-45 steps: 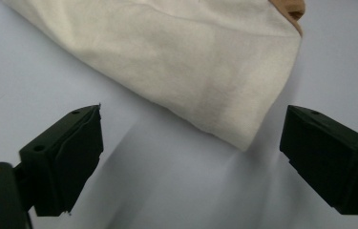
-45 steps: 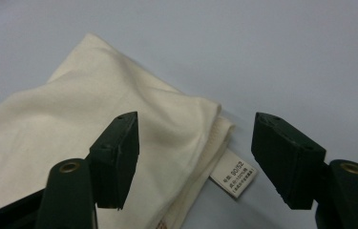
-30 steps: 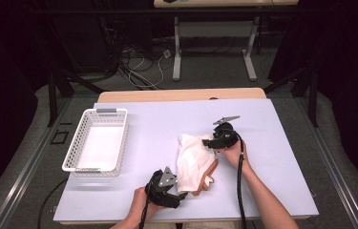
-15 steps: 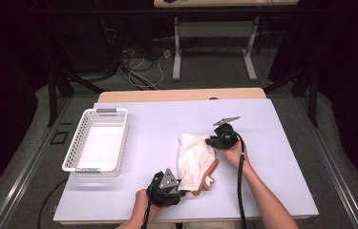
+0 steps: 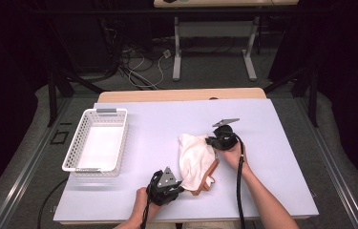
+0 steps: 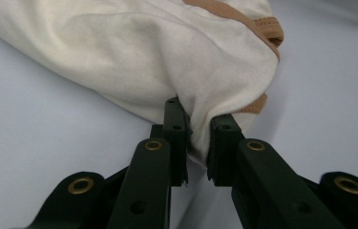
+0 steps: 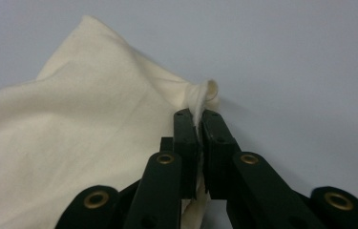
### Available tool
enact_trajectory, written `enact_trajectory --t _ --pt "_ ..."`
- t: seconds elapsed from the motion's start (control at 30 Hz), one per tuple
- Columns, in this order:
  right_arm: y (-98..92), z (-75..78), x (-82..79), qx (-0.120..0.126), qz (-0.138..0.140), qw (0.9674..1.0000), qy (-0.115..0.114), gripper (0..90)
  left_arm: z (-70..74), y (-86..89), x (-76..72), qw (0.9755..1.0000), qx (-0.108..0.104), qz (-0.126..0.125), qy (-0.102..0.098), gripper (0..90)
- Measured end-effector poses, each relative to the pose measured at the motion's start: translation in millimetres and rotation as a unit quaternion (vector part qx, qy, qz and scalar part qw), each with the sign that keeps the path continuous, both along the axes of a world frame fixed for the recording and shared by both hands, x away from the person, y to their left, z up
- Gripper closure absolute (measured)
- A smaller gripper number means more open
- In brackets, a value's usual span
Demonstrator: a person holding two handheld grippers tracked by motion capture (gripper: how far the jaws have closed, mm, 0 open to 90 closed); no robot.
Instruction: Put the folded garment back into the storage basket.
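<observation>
Dark floor, cables and table legs lie beyond a pale lavender table [image 5: 133, 200], which carries one cloth bag and one white basket [image 5: 98, 145].

One cream bag [image 5: 194, 160] with tan straps [image 6: 257, 26] lies crumpled between the two grippers, touching both. Left gripper [image 5: 179, 185] sits at the bag's near edge; its jaws have just been closing, and the left gripper view shows a fold of the cream cloth bunched between the pads [image 6: 174, 129], so it is clamped on the bag. Right gripper [image 5: 210, 141] sits at the bag's far edge; its jaws have also just been closing and now stand almost together, with a thin corner of the cloth pinched between them and poking out past the tips. The basket stands well apart, off to the left gripper's outer side, with nothing in it that I can see.

By my judgement the bag is light, soft and limp: it will sag and fold between the two grips and offers no stiff part. Thin cloth could slip from a shallow pinch, so a hem, a corner or a strap seam looks the safest hold. Two opposite corners, as now, should let it be spread or lifted evenly.
</observation>
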State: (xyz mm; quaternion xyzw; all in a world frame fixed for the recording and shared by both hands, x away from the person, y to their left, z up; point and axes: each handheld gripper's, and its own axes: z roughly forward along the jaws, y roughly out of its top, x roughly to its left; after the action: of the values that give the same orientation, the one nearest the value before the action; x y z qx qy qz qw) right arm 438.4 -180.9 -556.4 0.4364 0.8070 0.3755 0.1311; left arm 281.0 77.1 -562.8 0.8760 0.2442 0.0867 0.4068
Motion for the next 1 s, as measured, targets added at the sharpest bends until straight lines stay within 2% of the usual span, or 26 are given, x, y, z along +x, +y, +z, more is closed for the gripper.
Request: enact_trajectory --t 0.27,0.3,0.4,0.5,0.9,1.0 --pt "3.4 12.9 -6.4 0.007 0.0 0.9992 -0.039 86.2 7.6 7.7 -1.1 0.9999 -0.007 0.006 -0.008 82.0" --pt "4.4 14.2 -7.2 0.009 0.0 0.999 -0.045 86.2 9.5 9.7 -0.6 0.9999 0.0 0.002 -0.012 82.0" --pt "8.4 18.5 -9.5 0.012 0.003 0.9984 -0.056 86.2 12.3 14.1 -2.1 0.9999 -0.006 0.008 -0.009 82.0" --pt "12.9 22.7 -12.2 0.012 0.006 0.9978 -0.065 86.2 14.7 19.9 -3.2 0.9998 -0.004 0.013 -0.016 82.0" --pt "38.6 26.8 -13.8 0.017 0.022 0.9962 -0.083 86.2 19.0 44.5 -9.6 0.9991 -0.008 0.039 -0.015 82.0" --pt "44.7 26.4 -13.8 0.02 0.025 0.9961 -0.082 86.2 18.8 50.5 -11.2 0.9987 -0.007 0.048 -0.018 82.0"
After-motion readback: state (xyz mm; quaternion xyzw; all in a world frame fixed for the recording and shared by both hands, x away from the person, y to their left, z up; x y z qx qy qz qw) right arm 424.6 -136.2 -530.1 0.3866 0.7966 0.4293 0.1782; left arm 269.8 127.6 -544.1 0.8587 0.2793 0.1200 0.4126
